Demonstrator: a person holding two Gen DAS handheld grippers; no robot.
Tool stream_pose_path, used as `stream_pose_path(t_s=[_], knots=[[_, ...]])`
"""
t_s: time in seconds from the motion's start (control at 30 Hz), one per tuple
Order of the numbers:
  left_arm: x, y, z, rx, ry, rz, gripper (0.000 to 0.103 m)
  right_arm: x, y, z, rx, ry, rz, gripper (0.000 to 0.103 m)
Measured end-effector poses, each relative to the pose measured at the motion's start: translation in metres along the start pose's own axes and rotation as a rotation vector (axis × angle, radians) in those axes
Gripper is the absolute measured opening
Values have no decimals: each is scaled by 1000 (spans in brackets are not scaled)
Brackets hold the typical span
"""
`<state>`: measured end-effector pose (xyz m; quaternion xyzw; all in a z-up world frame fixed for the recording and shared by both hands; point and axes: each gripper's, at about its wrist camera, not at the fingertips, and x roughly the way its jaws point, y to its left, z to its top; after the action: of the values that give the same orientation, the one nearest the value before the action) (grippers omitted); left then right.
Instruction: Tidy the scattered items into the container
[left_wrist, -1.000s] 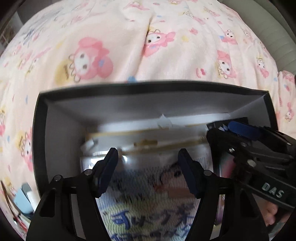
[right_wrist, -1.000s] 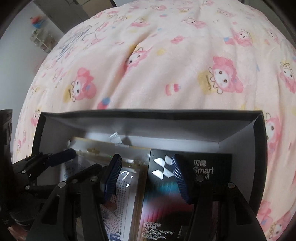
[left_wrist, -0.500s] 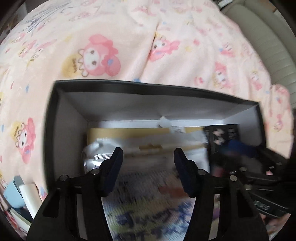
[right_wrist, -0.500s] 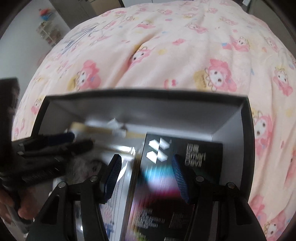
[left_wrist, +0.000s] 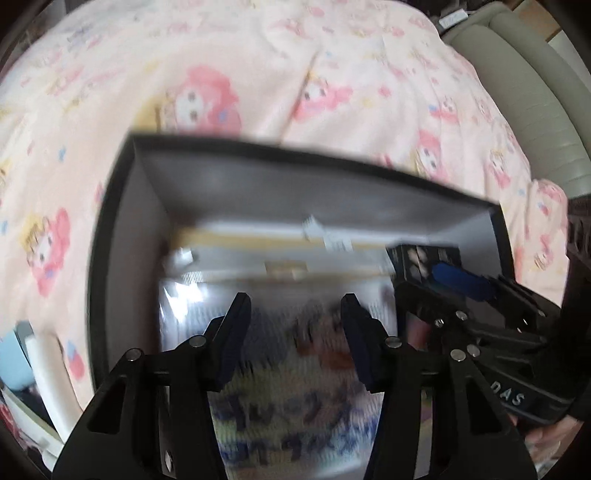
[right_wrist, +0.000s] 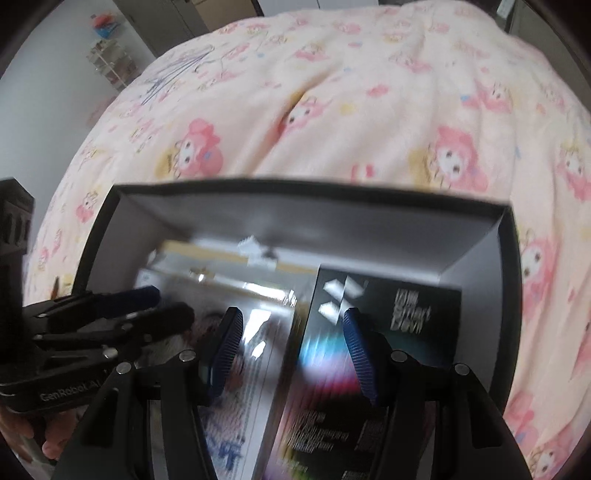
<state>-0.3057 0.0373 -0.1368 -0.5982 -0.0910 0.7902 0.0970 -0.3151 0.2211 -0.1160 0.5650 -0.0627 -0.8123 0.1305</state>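
A black box (left_wrist: 295, 147) with grey inner walls (right_wrist: 314, 218) sits on the pink cartoon blanket (left_wrist: 258, 55). Inside it lie a shiny cartoon-print packet (left_wrist: 295, 406), a flat tan-and-white package (left_wrist: 240, 236) and a black "Smart Devil" carton (right_wrist: 406, 314). My left gripper (left_wrist: 295, 301) hovers above the packet, its jaws closing with nothing pressed between the pads. My right gripper (right_wrist: 291, 313) hangs open over the left edge of the black carton. Each gripper shows in the other's view: the right gripper (left_wrist: 436, 291), the left gripper (right_wrist: 166, 304).
Grey sofa cushions (left_wrist: 535, 92) border the blanket at the upper right. White and light blue objects (left_wrist: 37, 369) lie outside the box at the lower left. A small shelf (right_wrist: 107, 62) stands by the far wall. A hand (right_wrist: 55, 443) grips the left tool.
The left gripper's jaws have narrowed and it has drawn back from the packet, so more of the box shows. The right gripper has kept its gap and barely moved.
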Motion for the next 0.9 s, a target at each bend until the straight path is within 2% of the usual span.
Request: stream_pose_path(t_s=[0.07,0.13,0.3,0.37,0.53,0.6,0.67,0.77,0.9], knots=[[8,5,7,-40,9,18,51,0,-3,7,17,-60,11,53],[21,1,13,-65,19,2,51,3,-4,13,24,-64,-12,53],[30,3,20,-58,33,-23,51,23,-13,28,37,15,-45,53],[29,10,21,-59,42,-34,51,28,-19,31,42,19,-76,53],[36,10,19,-40,64,-23,51,43,-24,34,52,89,-65,53],[35,7,17,-24,86,-29,51,50,-24,30,54,129,-45,59],[34,7,16,0,88,-43,51,44,-23,25,42,124,-14,60],[31,12,16,-17,83,-83,52,34,-21,18,51,123,49,61],[-2,12,1,-54,29,-120,52,4,-15,8,52,54,10,60]])
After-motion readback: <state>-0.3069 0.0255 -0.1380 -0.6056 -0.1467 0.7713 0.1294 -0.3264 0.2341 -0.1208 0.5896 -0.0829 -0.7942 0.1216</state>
